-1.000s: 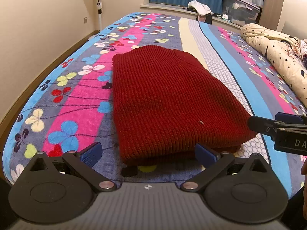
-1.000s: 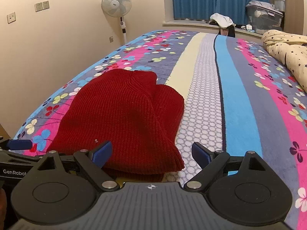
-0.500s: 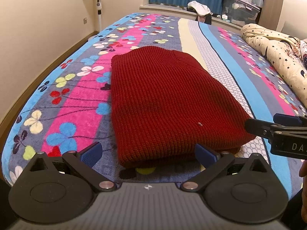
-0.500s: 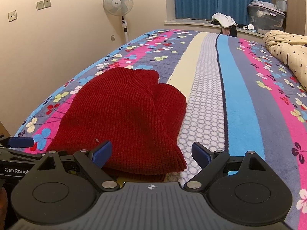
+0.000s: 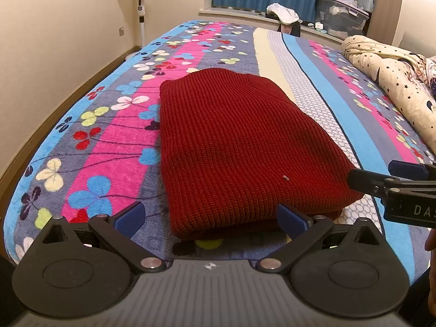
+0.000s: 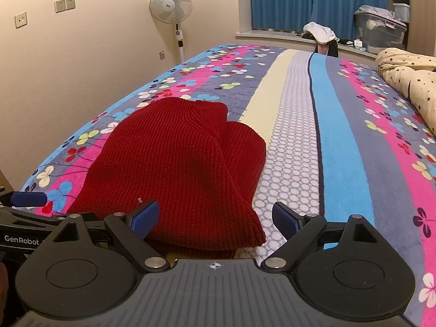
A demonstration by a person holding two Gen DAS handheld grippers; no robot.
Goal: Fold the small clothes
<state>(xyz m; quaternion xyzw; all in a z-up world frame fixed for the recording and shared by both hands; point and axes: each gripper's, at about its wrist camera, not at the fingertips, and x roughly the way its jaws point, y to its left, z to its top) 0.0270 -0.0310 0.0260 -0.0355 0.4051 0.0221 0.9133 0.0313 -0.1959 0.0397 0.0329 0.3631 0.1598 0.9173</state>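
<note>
Left wrist view: left gripper (image 5: 210, 218) jaws spread wide, holding nothing, low over the near edge of the sweater (image 5: 239, 147). Right gripper (image 6: 215, 218) jaws also wide apart and empty, at the sweater's near right corner; its fingers enter the left view from the right. Sweater red, knit, folded into a rough rectangle, flat on the bed (image 5: 109, 147), near the front edge. Rolled quilt (image 5: 389, 79) far right. Fan (image 6: 170, 5) by the wall.
</note>
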